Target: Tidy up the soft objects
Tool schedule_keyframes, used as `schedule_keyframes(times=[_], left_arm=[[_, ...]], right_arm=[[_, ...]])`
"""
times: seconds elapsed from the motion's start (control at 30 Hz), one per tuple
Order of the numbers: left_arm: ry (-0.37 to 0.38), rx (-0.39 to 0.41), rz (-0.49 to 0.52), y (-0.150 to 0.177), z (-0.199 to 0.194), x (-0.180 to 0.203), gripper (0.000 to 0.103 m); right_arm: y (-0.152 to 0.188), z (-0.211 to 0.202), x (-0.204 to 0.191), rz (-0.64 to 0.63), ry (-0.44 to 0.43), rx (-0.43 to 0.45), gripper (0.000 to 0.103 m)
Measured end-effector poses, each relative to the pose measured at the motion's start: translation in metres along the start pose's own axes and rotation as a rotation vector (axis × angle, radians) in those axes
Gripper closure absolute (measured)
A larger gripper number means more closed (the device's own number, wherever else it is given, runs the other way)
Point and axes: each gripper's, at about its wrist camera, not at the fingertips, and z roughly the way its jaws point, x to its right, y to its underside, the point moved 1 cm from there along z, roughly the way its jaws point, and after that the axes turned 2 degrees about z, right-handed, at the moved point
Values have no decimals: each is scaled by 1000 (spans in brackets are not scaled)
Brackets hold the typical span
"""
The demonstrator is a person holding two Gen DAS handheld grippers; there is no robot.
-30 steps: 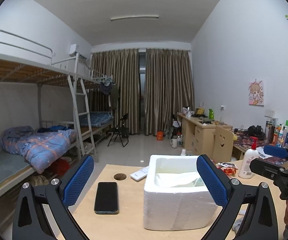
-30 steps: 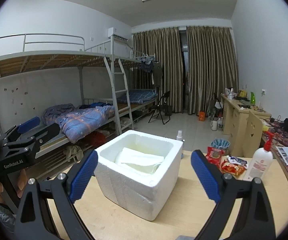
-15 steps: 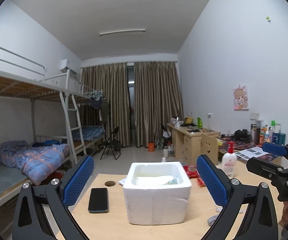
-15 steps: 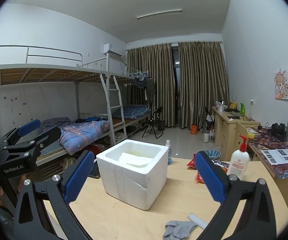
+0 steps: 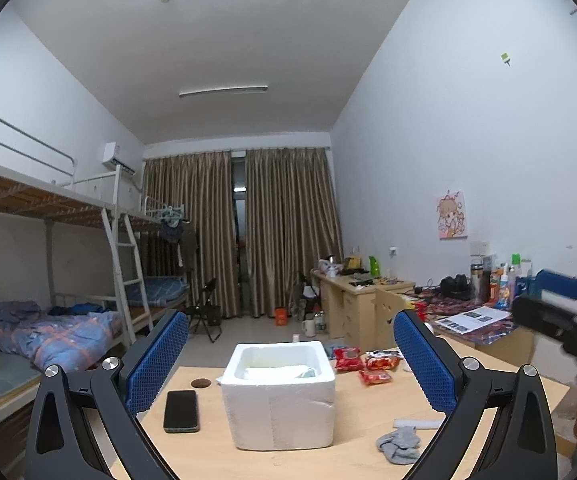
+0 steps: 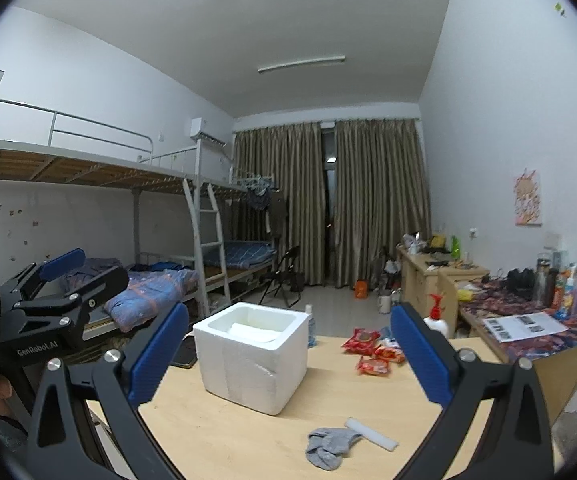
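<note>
Nearby, a crumpled grey sock (image 6: 330, 447) lies on the desk (image 6: 224, 436) beside a white strip (image 6: 371, 434), right of the foam box (image 6: 250, 356). Left gripper (image 5: 290, 354) and right gripper (image 6: 288, 350) gape empty above bare desk.

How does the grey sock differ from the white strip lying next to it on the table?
The grey sock is crumpled and limp, a soft bunched heap; the white strip is straight and flat-edged and looks stiff. The sock is dark grey, the strip white like the foam box. The sock lies nearer the grippers, the strip just behind it. Both rest loose on the wooden table, outside the box.
</note>
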Motion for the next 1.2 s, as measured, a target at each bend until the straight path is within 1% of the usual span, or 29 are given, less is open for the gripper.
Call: schedule_keyframes(times=[0.07,0.2,0.33,0.43,0.63,0.77,0.87,1.0,1.13,1.2], left_arm=[[6,-3,7,-4,-2,2,0],[24,15,-1,-13,-12,5,0],[36,21,-5,-15,-27,10,0],[56,16,10,-14,-38,19,0],[108,-8,25,-3,-55,36,0],[139,-14,13,8,-65,44,0],[165,-19,0,16,-70,47,0],[192,-20,-5,23,-74,51,0],[223,-17,-7,30,-78,55,0],[231,-16,-10,34,-79,56,0]], right_arm=[[-4,-10,1,8,7,22,0],[-6,-24,1,14,40,27,0],[-4,-38,-1,5,54,42,0],[2,-49,-3,-7,62,45,0],[18,-65,-5,-14,66,42,0],[29,-77,-4,-24,100,49,0],[37,-83,0,-12,87,36,0],[47,-89,5,0,103,20,0],[53,-90,8,3,145,0,0],[55,-90,8,5,144,-5,0]])
